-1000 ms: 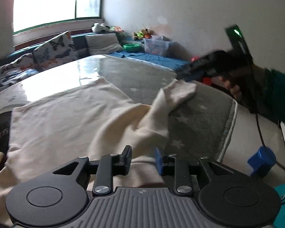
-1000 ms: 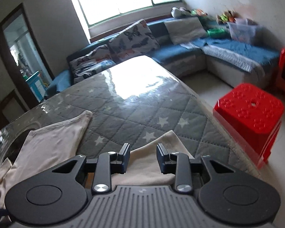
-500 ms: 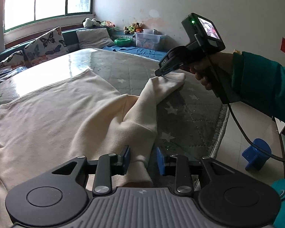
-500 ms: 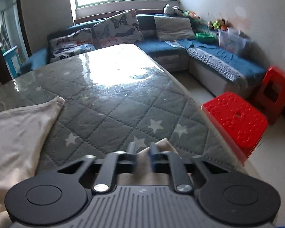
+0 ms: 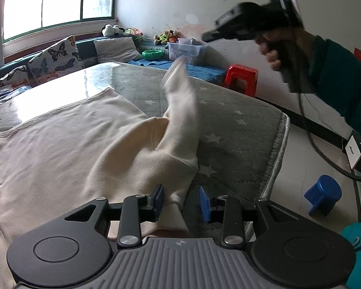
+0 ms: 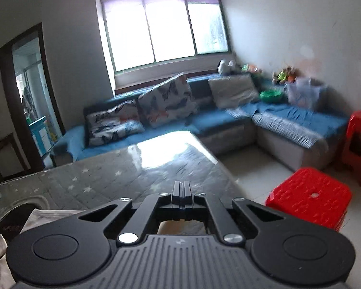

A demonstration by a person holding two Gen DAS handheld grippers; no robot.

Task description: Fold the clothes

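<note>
Two grippers were seen. The left gripper (image 5: 181, 200) was set low over the near edge of the cream top (image 5: 72, 144), jaws part-open and just opened a bit further. A fold of the top lay between the blue pads (image 5: 159, 198); the right-hand pad stood clear of the cloth, so nothing was clamped. The right gripper (image 6: 180, 187) was closed completely, pads flush, with no cloth seen between them. In the left wrist view it was held high at upper right by a hand (image 5: 284, 45) in a teal cuff (image 5: 337, 77). The top was spread flat on the grey star-quilted table cover (image 5: 235, 130). Its sleeve (image 5: 180, 110) was raised off the cover, blurred, with the tip just below the right gripper's nose and a gap visible between them. A red stool (image 6: 310, 197) was seen on the floor beside the table.
</note>
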